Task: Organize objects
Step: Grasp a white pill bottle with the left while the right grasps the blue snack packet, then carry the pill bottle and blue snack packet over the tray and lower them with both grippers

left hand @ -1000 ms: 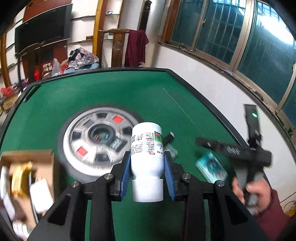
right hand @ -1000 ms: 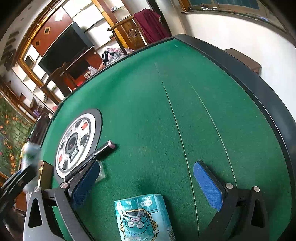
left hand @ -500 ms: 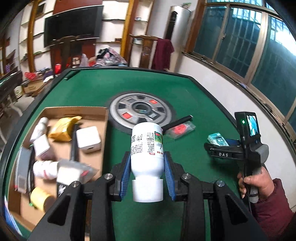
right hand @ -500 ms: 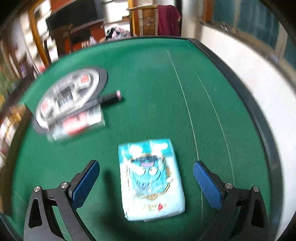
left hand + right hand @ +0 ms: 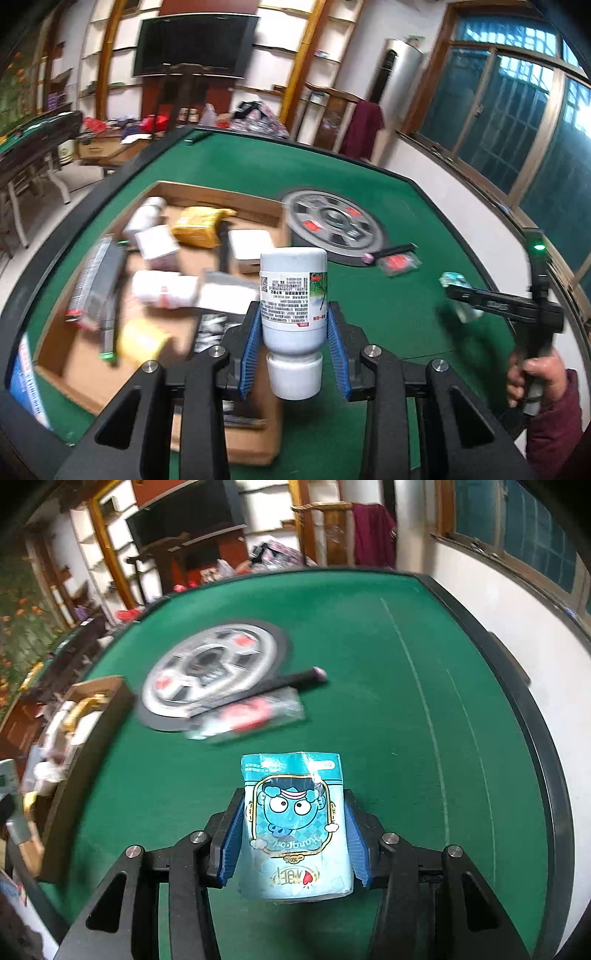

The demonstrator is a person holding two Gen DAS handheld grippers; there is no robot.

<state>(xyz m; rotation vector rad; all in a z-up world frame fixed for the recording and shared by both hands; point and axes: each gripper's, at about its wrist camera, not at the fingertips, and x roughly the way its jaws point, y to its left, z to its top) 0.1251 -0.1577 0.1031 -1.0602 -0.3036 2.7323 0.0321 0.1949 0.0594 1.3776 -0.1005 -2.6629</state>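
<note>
My left gripper [image 5: 293,326] is shut on a white plastic bottle [image 5: 293,295] with a printed label, cap toward me, held above the near right corner of a cardboard box [image 5: 218,195] full of packets and bottles. My right gripper [image 5: 293,840] is shut on a teal tissue pack [image 5: 293,823] with a cartoon face, at the green table [image 5: 369,646]. The right gripper also shows in the left wrist view [image 5: 461,295], with the teal pack in it. A black pen [image 5: 291,681] and a clear packet with red print [image 5: 255,716] lie beyond the pack.
A round grey and black hub [image 5: 214,670] sits in the table's middle. The table has a raised black rim [image 5: 517,686]. A white wall and windows stand to the right, shelves, a television and chairs behind.
My right gripper has closed on the teal tissue pack, which lay between its open fingers before. My left gripper has carried the bottle left, over the cardboard box.
</note>
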